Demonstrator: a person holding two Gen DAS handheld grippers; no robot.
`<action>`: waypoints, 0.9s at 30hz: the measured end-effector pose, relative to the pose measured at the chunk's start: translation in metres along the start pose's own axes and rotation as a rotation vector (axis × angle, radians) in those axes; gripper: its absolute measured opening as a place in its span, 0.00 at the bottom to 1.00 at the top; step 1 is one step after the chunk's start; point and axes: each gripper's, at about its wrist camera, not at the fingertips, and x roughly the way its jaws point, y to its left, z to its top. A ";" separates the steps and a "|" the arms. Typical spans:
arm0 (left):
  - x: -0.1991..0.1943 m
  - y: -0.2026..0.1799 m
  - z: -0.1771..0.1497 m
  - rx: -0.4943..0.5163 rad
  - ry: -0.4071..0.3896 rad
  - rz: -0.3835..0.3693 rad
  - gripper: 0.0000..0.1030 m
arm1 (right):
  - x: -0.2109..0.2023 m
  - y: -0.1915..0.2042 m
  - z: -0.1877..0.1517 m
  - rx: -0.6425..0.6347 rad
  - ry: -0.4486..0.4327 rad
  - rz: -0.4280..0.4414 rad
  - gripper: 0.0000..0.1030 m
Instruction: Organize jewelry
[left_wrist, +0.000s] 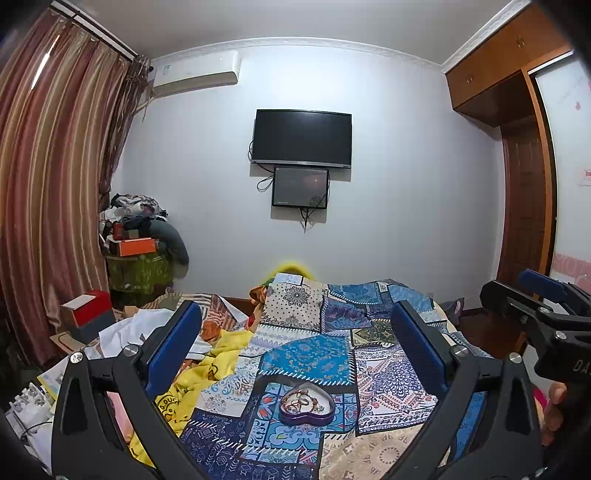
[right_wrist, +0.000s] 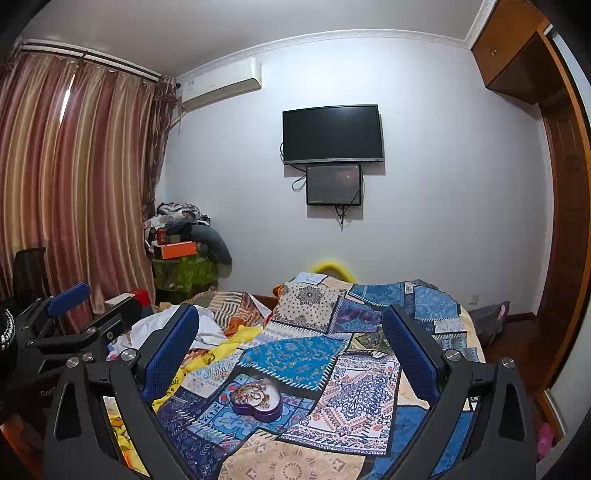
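Note:
A purple heart-shaped tin (left_wrist: 306, 404) lies open on the patchwork bedspread (left_wrist: 306, 354), with tangled bracelets and chains (left_wrist: 301, 400) inside. My left gripper (left_wrist: 295, 325) is open and empty, held above and behind the tin. In the right wrist view the same tin (right_wrist: 257, 400) with its jewelry (right_wrist: 255, 395) lies low and left of centre. My right gripper (right_wrist: 291, 325) is open and empty above the bed. Each gripper shows in the other's view, the right gripper (left_wrist: 517, 291) at the right edge and the left gripper (right_wrist: 88, 306) at the left edge.
A yellow garment (left_wrist: 218, 354) and white cloth (left_wrist: 129, 328) lie crumpled on the bed's left. A red and grey box (left_wrist: 88, 312) sits beyond them. Piled clothes and an orange box (left_wrist: 136, 245) stand in the corner. Striped curtains (left_wrist: 48, 184) hang left, a wardrobe (left_wrist: 517, 147) right.

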 end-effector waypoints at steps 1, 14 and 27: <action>0.001 0.000 0.000 -0.001 0.001 0.000 1.00 | 0.000 -0.001 0.000 0.000 0.001 0.000 0.96; 0.003 0.002 -0.001 -0.004 0.002 -0.005 1.00 | 0.000 -0.004 0.003 0.003 0.004 -0.005 0.96; 0.006 0.001 -0.002 -0.003 0.005 -0.009 1.00 | 0.002 -0.007 0.000 0.011 0.012 -0.002 0.96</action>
